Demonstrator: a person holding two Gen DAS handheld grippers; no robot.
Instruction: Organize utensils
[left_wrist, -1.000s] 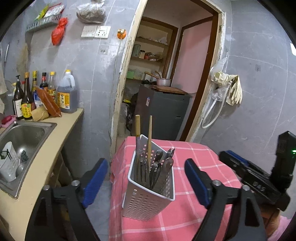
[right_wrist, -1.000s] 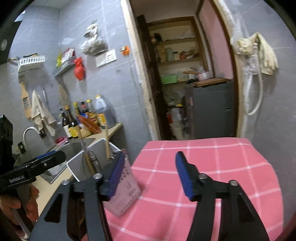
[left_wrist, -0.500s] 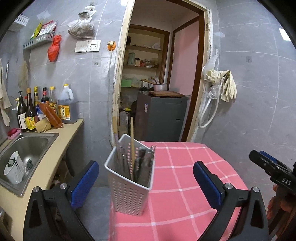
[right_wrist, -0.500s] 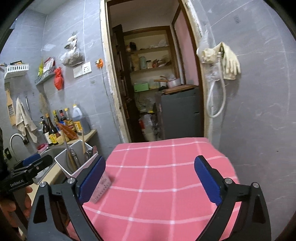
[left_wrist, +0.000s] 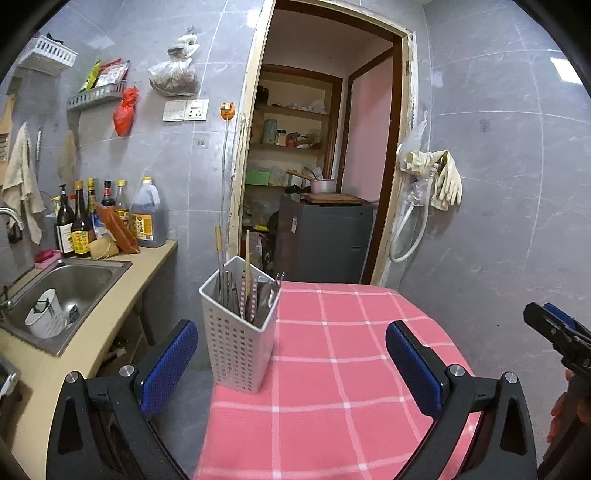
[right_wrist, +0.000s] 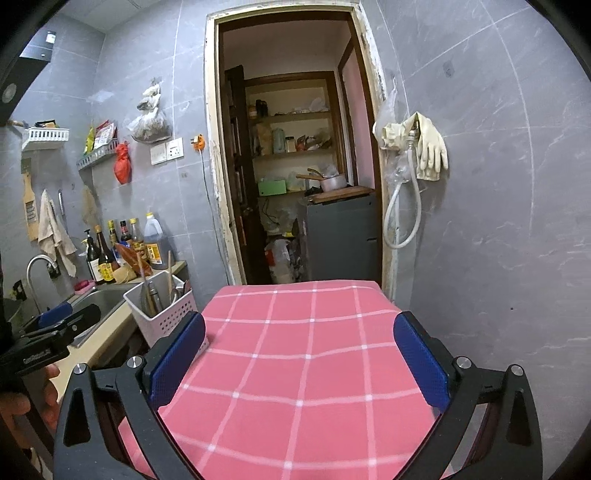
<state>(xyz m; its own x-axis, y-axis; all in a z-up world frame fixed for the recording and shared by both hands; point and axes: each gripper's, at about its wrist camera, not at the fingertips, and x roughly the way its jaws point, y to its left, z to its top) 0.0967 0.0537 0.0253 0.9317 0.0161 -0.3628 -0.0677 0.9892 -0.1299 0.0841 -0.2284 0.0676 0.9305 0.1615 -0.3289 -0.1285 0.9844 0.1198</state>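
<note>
Blue pads are standing wide apart on both tools: the left gripper is gaping over bare cloth with nothing between its jaws, and the right gripper has just been opening its jaws and is likewise holding nothing, only checked cloth showing in the gap. Beyond them the pink checked tablecloth is lying flat and bare, and the white perforated utensil holder is standing upright at the table's left edge, close to the drop toward the floor and the counter. Inside it chopsticks are rising above the rim, with metal utensils leaning beside them. Judging from this, the sorting looks done or nearly so, and the hands seem to be clearing away; doing that well is a matter of keeping the open jaws high and away from the tall sticks, since a brush against them could be tipping the holder off that near edge. Room is lying open across the middle and right of the table. Farther left the sink and a row of bottles are crowding the counter, and at the back a doorway is opening onto a grey cabinet.
</note>
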